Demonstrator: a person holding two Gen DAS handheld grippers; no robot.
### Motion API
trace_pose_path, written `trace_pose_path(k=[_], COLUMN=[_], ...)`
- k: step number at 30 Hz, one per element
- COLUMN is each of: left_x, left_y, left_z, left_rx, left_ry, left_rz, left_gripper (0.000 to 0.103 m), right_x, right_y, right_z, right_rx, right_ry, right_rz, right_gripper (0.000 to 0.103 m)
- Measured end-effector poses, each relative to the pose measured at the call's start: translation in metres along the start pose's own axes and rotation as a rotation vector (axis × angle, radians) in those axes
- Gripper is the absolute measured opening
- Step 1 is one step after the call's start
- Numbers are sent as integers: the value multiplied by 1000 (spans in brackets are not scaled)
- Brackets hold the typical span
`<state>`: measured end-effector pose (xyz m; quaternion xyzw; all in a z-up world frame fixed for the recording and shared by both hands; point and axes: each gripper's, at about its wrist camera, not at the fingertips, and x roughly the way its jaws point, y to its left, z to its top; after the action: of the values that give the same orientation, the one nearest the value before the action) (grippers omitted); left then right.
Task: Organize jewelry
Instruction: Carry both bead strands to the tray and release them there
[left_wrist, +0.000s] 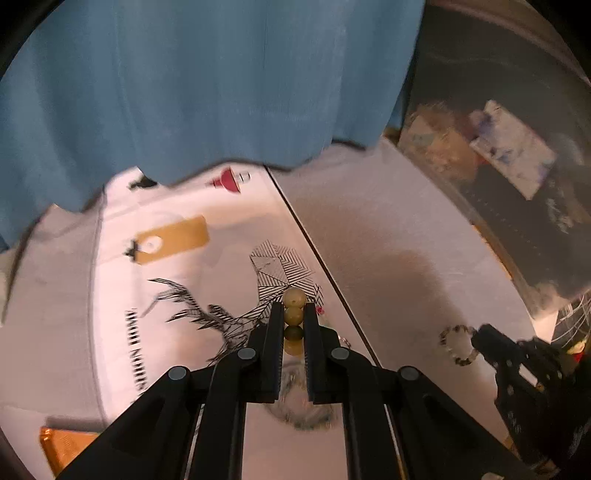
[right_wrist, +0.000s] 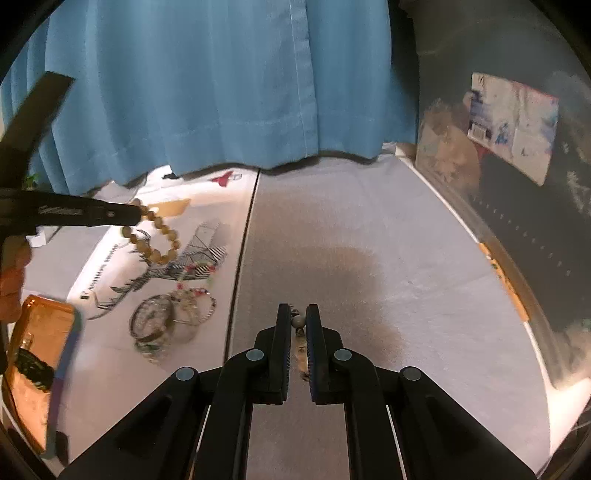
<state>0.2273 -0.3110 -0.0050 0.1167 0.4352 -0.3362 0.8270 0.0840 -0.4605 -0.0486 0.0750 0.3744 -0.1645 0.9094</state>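
My left gripper is shut on a yellow-green bead bracelet and holds it above the patterned white cloth. In the right wrist view that bracelet hangs as a loop from the left gripper. My right gripper is shut on a small pale-bead bracelet over the grey mat. In the left wrist view this bracelet hangs from the right gripper. A pile of bracelets and bangles lies on the cloth; it shows blurred under my left fingers.
An orange translucent box holding a dark bracelet stands at the left; its corner shows in the left wrist view. A blue curtain hangs at the back. A clear bin of clutter borders the table's right edge.
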Motion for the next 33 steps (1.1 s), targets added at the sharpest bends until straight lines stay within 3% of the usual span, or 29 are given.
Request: trace_pose_path(k=[8, 14, 26, 33], left_x=[-94, -145, -226, -249], left_y=[0, 6, 29, 42], left_z=[-49, -109, -221, -270], left_rx=[8, -8, -88, -110], left_ry=[-91, -102, -115, -115], left_rz=[57, 137, 205, 262], left_gripper=[8, 8, 8, 8], right_x=[-64, -112, -183, -210], right_y=[19, 46, 123, 162], right_z=[-6, -28, -97, -125], right_rx=[1, -22, -107, -164], right_ry=[-16, -5, 40, 50], right_rz=[27, 59, 157, 198], right_gripper=[8, 8, 8, 8])
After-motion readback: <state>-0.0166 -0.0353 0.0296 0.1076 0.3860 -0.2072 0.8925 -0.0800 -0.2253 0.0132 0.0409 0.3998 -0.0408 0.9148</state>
